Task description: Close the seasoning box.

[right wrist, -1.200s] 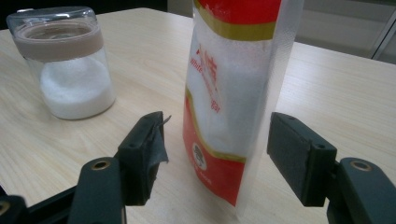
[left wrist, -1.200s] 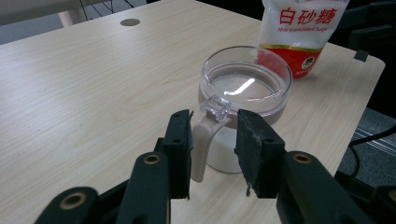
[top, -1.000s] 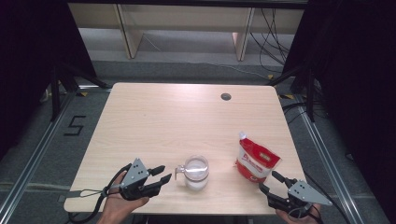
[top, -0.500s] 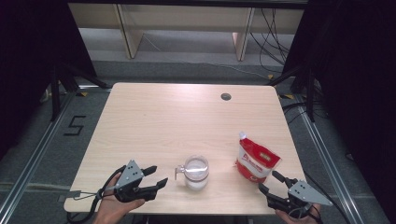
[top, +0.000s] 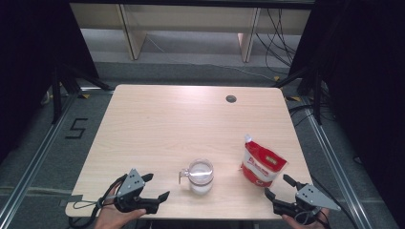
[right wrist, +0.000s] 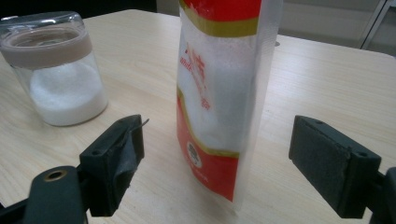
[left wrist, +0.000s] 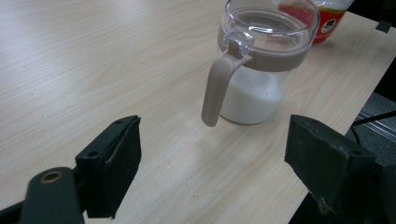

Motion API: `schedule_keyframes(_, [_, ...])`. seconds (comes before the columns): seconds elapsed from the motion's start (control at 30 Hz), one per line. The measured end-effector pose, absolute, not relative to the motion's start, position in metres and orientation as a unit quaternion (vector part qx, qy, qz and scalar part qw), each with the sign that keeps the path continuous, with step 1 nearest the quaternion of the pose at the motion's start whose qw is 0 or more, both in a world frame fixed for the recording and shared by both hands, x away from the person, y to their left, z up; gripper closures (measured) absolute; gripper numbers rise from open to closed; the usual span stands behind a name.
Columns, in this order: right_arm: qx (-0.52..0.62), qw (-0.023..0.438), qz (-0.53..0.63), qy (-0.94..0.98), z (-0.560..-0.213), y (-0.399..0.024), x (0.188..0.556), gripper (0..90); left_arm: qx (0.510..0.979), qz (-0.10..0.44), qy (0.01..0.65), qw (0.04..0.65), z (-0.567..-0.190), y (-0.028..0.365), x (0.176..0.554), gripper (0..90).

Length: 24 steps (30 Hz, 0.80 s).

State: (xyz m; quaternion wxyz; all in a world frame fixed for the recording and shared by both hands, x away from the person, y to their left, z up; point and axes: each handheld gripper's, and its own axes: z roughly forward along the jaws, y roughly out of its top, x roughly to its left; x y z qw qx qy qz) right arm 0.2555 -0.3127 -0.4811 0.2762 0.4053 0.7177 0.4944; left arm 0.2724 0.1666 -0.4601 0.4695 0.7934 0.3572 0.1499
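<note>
A clear glass jar [top: 200, 174] with a beige collar and handle stands near the table's front edge, partly filled with white powder. In the left gripper view the jar [left wrist: 259, 60] stands a little beyond the jaws, handle toward me. My left gripper [top: 157, 187] [left wrist: 212, 163] sits at the front left; its jaws have just been opening and hold nothing. A red and white pouch [top: 260, 163] [right wrist: 219, 93] stands upright at the front right. My right gripper [top: 278, 186] [right wrist: 217, 163] points at it; its jaws have just been opening, wide apart, short of the pouch.
The light wooden table [top: 181, 124] has a small round cable hole [top: 231, 98] near its far right. Metal frame rails run along both sides on the grey floor, with a "5" mark [top: 76, 129] at the left. Shelving legs and cables stand beyond the far edge.
The left gripper's jaws have spread wider and the hand has drifted slightly back toward the front edge. The right gripper's jaws have also widened; that hand stayed in place.
</note>
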Motion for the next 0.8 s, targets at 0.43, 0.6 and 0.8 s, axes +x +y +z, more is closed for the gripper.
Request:
schedule_keyframes(0.43, [0.415, 0.27, 0.496, 0.714, -0.48, -0.314, 0.249, 18.2, 0.804, 0.146, 0.347, 0.46, -0.467, 0.17, 0.26, 17.4])
schedule_keyframes(0.6, [0.407, 0.276, 0.492, 0.718, -0.481, -0.315, 0.248, 18.4, 0.812, 0.152, 0.342, 0.447, -0.469, 0.172, 0.258, 17.4])
schedule_keyframes(0.8, [0.408, 0.262, 0.492, 0.723, -0.482, -0.314, 0.245, 18.4, 0.809, 0.154, 0.346, 0.449, -0.472, 0.172, 0.254, 17.4])
